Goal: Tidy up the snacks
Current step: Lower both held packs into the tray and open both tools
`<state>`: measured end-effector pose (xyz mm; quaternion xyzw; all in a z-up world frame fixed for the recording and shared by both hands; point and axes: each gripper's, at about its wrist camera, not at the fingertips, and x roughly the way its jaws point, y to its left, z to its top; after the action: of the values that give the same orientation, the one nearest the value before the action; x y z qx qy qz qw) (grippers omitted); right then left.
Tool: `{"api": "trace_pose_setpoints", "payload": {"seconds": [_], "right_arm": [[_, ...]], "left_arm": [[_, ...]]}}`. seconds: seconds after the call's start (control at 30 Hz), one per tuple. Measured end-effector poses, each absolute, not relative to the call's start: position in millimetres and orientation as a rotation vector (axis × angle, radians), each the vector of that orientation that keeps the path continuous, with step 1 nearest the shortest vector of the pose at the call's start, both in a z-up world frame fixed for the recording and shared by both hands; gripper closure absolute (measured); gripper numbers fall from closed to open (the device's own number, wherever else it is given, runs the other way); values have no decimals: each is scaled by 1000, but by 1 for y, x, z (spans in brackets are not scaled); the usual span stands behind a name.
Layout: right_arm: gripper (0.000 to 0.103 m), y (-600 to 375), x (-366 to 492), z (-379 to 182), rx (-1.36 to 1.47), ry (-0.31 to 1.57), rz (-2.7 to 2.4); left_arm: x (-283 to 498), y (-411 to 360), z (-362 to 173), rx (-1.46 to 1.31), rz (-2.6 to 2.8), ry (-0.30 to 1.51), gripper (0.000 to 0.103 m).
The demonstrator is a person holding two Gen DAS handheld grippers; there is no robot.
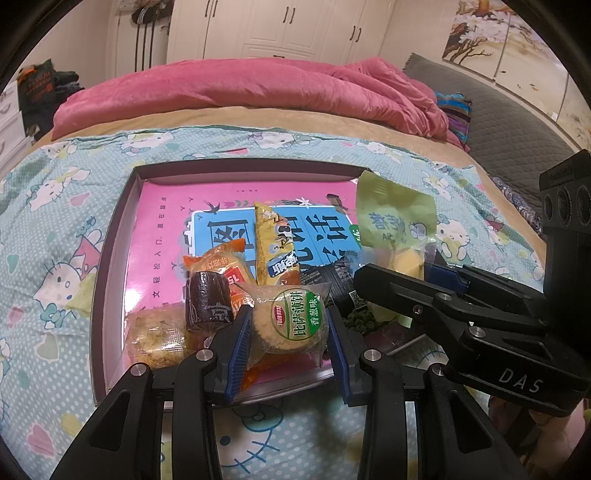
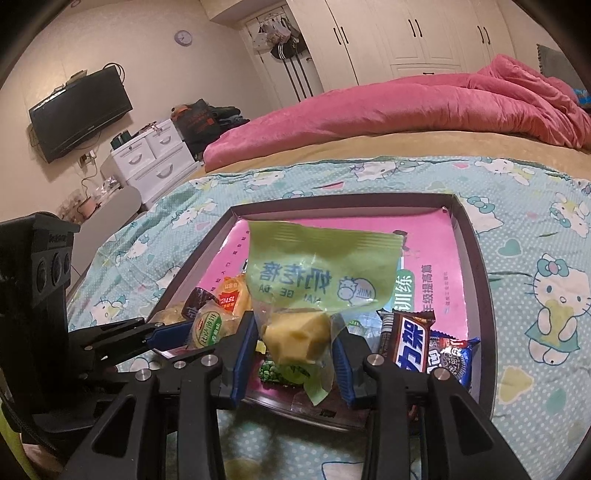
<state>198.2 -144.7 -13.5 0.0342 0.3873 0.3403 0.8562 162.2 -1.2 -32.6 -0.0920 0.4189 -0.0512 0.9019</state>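
Observation:
A shallow dark-rimmed tray [image 1: 110, 236] with a pink book inside lies on the bed; it also shows in the right wrist view [image 2: 476, 243]. My left gripper [image 1: 290, 332] is shut on a round cracker pack with a green label [image 1: 291, 321], over the tray's near edge. My right gripper [image 2: 295, 343] is shut on a light green packet with a yellow lump inside [image 2: 314, 280], also seen in the left wrist view [image 1: 395, 218]. Loose snacks lie in the tray: an orange pack [image 1: 221, 262], a yellow bar [image 1: 275, 247], a dark roll [image 1: 208, 299], a brown chocolate bar [image 2: 410, 343].
The tray rests on a Hello Kitty blanket [image 1: 55, 206]. A pink quilt [image 1: 240, 85] is piled at the far side of the bed. A white drawer unit [image 2: 151, 158] and a wall television [image 2: 77, 110] stand to the left, wardrobes [image 2: 406, 33] behind.

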Motion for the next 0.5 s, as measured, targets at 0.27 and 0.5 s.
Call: {"api": "trace_pose_setpoints", "payload": {"seconds": [0.27,0.5], "right_arm": [[61,-147,199,-14,98,825,721],[58,-149,197,-10,100,808,724]], "left_arm": [[162,-1,-33,-192,-103,867,62],[162,3,-32,-198,-99,866,62]]}}
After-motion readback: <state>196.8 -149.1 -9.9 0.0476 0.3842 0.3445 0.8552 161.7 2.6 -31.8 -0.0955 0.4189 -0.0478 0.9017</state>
